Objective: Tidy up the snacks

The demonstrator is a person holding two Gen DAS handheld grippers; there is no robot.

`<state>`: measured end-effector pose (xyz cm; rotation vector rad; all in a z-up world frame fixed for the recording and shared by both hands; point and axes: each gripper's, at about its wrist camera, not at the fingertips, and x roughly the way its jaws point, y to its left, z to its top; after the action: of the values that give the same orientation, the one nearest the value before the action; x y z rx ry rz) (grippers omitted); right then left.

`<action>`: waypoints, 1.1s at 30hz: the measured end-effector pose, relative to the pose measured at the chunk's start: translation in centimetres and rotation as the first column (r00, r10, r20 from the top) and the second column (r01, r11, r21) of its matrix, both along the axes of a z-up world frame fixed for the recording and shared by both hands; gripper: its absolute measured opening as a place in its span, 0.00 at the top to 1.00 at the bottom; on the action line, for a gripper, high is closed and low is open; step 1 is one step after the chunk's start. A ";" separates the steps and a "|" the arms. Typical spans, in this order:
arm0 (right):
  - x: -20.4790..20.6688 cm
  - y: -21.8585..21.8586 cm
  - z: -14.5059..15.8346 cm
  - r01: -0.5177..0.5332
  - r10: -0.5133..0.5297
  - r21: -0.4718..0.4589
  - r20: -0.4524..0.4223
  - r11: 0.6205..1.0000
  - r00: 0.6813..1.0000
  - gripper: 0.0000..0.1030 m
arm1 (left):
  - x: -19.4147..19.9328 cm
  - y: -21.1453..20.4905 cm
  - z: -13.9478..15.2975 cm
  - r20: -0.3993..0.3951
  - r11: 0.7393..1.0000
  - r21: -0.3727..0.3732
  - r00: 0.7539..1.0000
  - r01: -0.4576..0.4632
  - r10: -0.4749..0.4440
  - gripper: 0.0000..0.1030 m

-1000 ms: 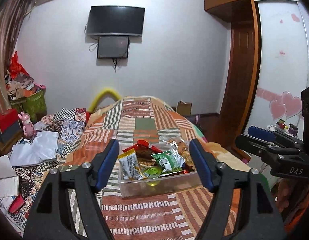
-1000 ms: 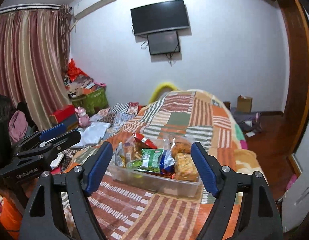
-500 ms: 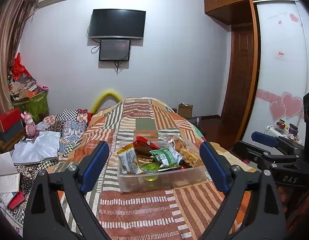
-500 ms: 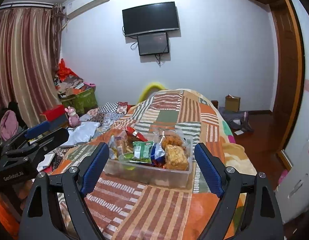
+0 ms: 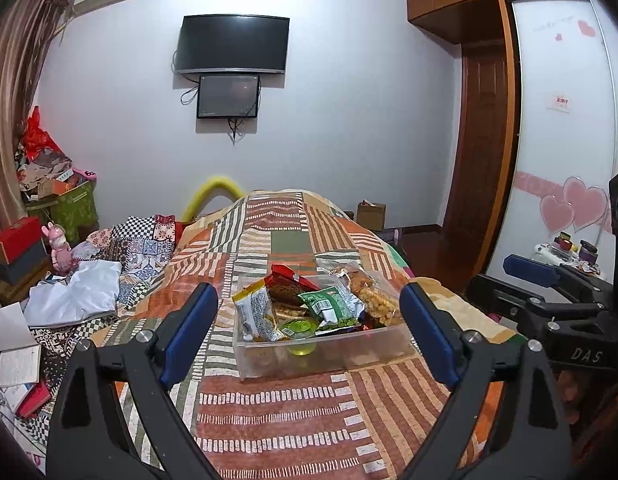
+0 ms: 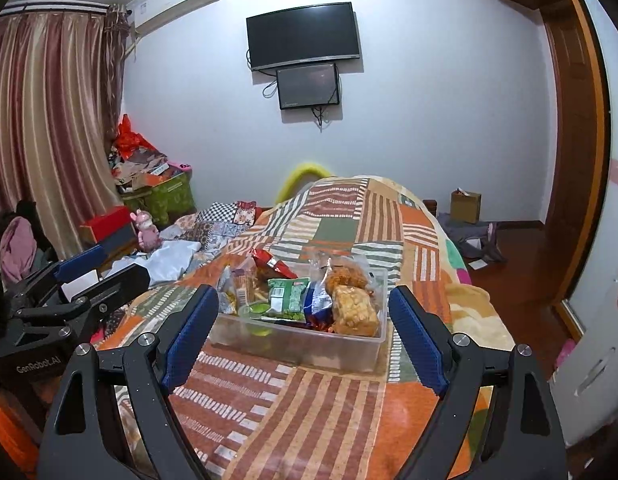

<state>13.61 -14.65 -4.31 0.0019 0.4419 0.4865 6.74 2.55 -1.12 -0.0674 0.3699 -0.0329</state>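
Observation:
A clear plastic bin (image 5: 329, 354) (image 6: 309, 346) full of snack packets sits on the patchwork bedspread. In it are a green packet (image 5: 329, 306) (image 6: 287, 298), a red packet (image 5: 287, 274), a yellowish packet (image 5: 255, 314) and a bag of golden puffs (image 6: 353, 308). My left gripper (image 5: 309, 332) is open and empty, held back from the bin's near side. My right gripper (image 6: 303, 328) is open and empty, also short of the bin. Each gripper shows at the side of the other's view, the right one (image 5: 549, 300) and the left one (image 6: 69, 300).
The bed (image 5: 293, 412) fills the middle. Clothes, papers and boxes are piled at its left side (image 5: 69, 288). A wardrobe (image 5: 557, 160) and a door (image 5: 485, 152) stand at the right. A TV (image 5: 235, 44) hangs on the far wall.
Both grippers have pulled back and risen a little from the bin, which now looks smaller and farther. Their jaws stay open. The snacks have not moved.

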 end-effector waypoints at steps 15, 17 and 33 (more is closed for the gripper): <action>-0.2 0.1 -0.1 -0.003 0.003 0.003 -0.004 1.000 1.000 0.17 | 0.0 0.1 -0.2 -0.004 1.000 -0.007 1.000 -0.002 0.002 0.09; -0.1 0.1 -0.1 -0.003 0.003 0.003 -0.003 1.000 1.000 0.17 | 0.0 0.1 -0.1 -0.004 1.000 -0.008 1.000 -0.003 0.003 0.09; -0.3 0.0 0.1 -0.005 0.005 0.004 -0.002 1.000 1.000 0.17 | 0.0 0.0 -0.1 -0.002 1.000 -0.011 1.000 -0.001 0.001 0.09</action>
<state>13.31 -14.61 -4.18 0.0057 0.4432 0.4927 6.79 2.60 -1.24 -0.0785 0.3719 -0.0341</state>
